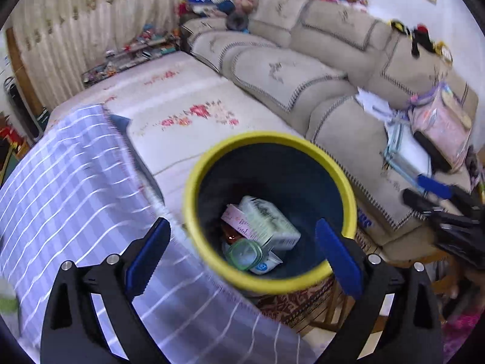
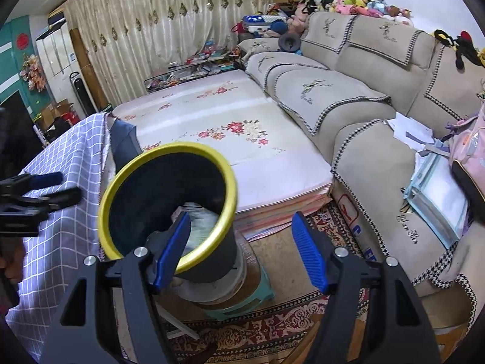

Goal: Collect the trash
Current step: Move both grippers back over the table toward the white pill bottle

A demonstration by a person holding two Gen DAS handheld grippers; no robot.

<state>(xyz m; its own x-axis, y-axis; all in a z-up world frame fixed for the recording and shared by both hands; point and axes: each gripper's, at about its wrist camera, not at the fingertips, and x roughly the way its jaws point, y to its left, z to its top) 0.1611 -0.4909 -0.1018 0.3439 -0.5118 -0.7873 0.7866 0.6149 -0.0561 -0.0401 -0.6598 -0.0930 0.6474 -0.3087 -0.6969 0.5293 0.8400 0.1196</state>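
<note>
- Living room: beige sofa (image 2: 348, 97) running along the right, floral mat (image 2: 230, 139) lying in the middle, cream curtain (image 2: 157, 21) hanging behind, red patterned rug (image 2: 272, 327) showing on the floor.
- Checked cloth (image 1: 75, 182) is covering the tabletop on the left and draping over its edge.
- Yellow-rimmed bin (image 1: 194, 188) is standing just beside that edge, raised on a teal stool (image 2: 263, 291) with a wide tape roll (image 2: 224, 285) under it. My read: raised so drops from the tabletop side are short.
- Trash already sitting in the bin: green-and-white carton (image 1: 269, 221), green-rimmed lid or cup (image 1: 244, 253), some pink and orange packaging beneath.
- Left gripper (image 1: 242, 254) is hovering directly over the bin mouth, pointing down into it, fingers spread wide with nothing between them. Judging from that, a release step is finishing here.
- Right gripper (image 2: 242, 248) is hanging to the right of the bin, fingers partly open and empty; the left finger is overlapping the rim in view only, and I cannot tell if it is touching.
- Right gripper is also showing at the right edge of the left wrist view, well apart from the bin.
- No loose trash is visible on the cloth in these views; frames are blurring there.
</note>
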